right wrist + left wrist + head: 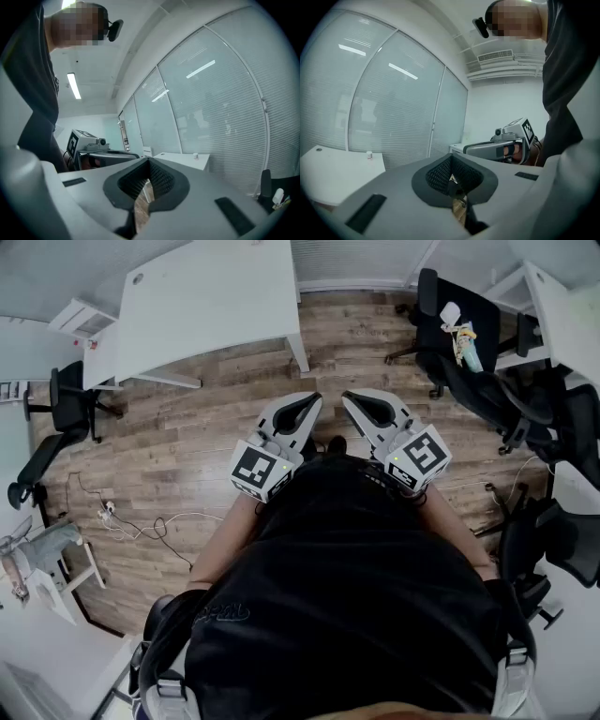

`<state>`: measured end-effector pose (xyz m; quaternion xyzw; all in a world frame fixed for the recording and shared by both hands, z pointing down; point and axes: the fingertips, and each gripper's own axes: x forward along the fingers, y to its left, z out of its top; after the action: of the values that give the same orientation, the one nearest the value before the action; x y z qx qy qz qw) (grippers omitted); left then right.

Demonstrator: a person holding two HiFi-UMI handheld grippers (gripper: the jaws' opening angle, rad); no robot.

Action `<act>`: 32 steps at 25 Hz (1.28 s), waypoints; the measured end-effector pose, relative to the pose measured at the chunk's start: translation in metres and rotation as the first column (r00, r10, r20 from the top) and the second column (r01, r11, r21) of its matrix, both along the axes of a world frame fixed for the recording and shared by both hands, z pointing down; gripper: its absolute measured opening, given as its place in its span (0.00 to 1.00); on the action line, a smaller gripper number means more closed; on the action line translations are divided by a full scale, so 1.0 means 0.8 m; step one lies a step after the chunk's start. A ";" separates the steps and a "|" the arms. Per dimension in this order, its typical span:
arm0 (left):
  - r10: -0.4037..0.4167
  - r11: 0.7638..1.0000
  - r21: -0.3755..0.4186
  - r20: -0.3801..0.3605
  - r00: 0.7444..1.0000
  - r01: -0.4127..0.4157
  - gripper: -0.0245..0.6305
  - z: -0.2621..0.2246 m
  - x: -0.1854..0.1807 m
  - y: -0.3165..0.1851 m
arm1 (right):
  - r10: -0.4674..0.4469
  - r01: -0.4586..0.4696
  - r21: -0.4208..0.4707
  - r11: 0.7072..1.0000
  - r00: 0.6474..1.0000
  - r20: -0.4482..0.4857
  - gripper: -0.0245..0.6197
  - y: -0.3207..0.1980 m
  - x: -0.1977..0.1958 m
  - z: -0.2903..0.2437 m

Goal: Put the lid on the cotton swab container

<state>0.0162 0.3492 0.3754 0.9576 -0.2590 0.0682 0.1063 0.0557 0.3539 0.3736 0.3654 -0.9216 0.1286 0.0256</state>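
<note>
Both grippers are held side by side in front of the person's chest, above the wooden floor. My left gripper (309, 405) is shut with nothing between its jaws, which meet at the tip (451, 178). My right gripper (354, 401) is likewise shut and empty (149, 180). A small white container (138, 278) stands far off on the white table (216, 306). It also shows as a tiny object in the left gripper view (369, 154) and in the right gripper view (196, 156). Whether it has a lid on is too small to tell.
A black office chair (459, 329) with small items on its seat stands at the right, with more chairs (553, 427) beyond it. Another black chair (66, 404) is at the left. Cables (141, 521) lie on the floor. Glass walls with blinds (393, 93) surround the room.
</note>
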 end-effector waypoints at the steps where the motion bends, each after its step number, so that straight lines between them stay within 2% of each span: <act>1: 0.001 1.000 -0.001 0.000 1.000 -0.001 0.06 0.000 -0.001 -0.001 | 0.000 0.000 -0.001 1.000 1.000 0.000 0.07 -0.001 -0.001 0.000; 10: -0.002 1.000 -0.017 -0.008 1.000 0.002 0.06 0.004 -0.013 -0.016 | 0.001 -0.001 -0.010 1.000 1.000 0.004 0.07 -0.016 -0.008 0.002; 19: -0.010 1.000 -0.029 -0.036 0.999 0.009 0.06 0.009 -0.047 -0.057 | -0.006 0.006 -0.013 1.000 1.000 0.011 0.07 -0.057 -0.041 0.003; 32: -0.014 1.000 -0.019 -0.037 0.999 0.014 0.06 -0.002 -0.145 -0.186 | -0.045 0.045 -0.011 0.999 0.999 0.012 0.07 -0.192 -0.149 -0.008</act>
<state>-0.0996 0.2004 0.3738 0.9558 -0.2631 0.0523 0.1204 -0.0635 0.2007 0.3673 0.3437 -0.9289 0.1355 0.0252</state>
